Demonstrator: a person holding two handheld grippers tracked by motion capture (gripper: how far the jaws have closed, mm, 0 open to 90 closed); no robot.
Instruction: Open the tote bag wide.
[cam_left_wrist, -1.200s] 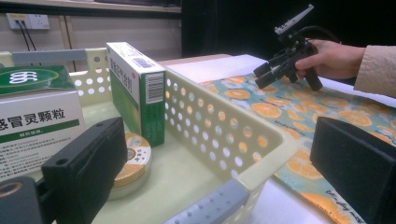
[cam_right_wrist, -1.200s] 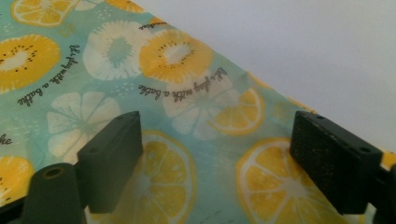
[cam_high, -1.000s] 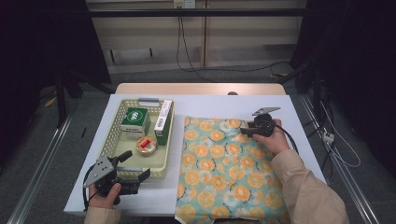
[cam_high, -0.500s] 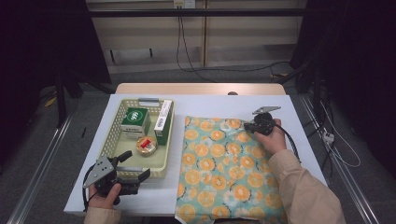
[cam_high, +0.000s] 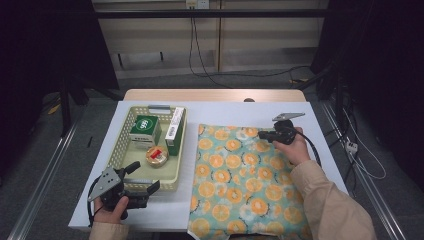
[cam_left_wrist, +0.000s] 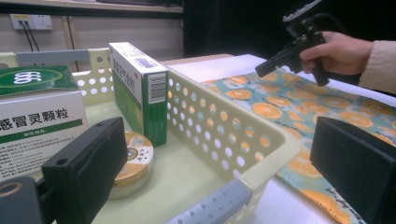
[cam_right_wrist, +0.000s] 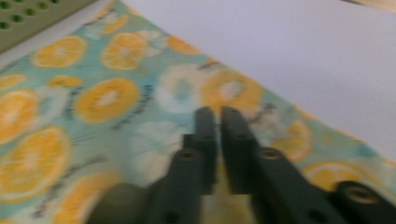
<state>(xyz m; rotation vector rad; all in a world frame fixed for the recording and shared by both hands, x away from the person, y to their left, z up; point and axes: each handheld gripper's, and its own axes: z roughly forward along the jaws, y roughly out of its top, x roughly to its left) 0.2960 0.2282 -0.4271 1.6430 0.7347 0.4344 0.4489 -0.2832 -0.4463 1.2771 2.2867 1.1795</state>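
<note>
A: Item one, left?

B: My left hand-held gripper, released, sits at the bench's near-left corner, jaws straddling the basket's near rim. Risk, I judge: clenching or nudging forward would shove the basket and topple the upright green box.

A: Item two, right?

B: My right hand-held gripper, clenched with nothing visibly between the jaws, is over the orange-print cloth's far edge. Risk: dragging would rumple it. Since a second ago it has shifted slightly nearer me; the left hasn't moved.
</note>
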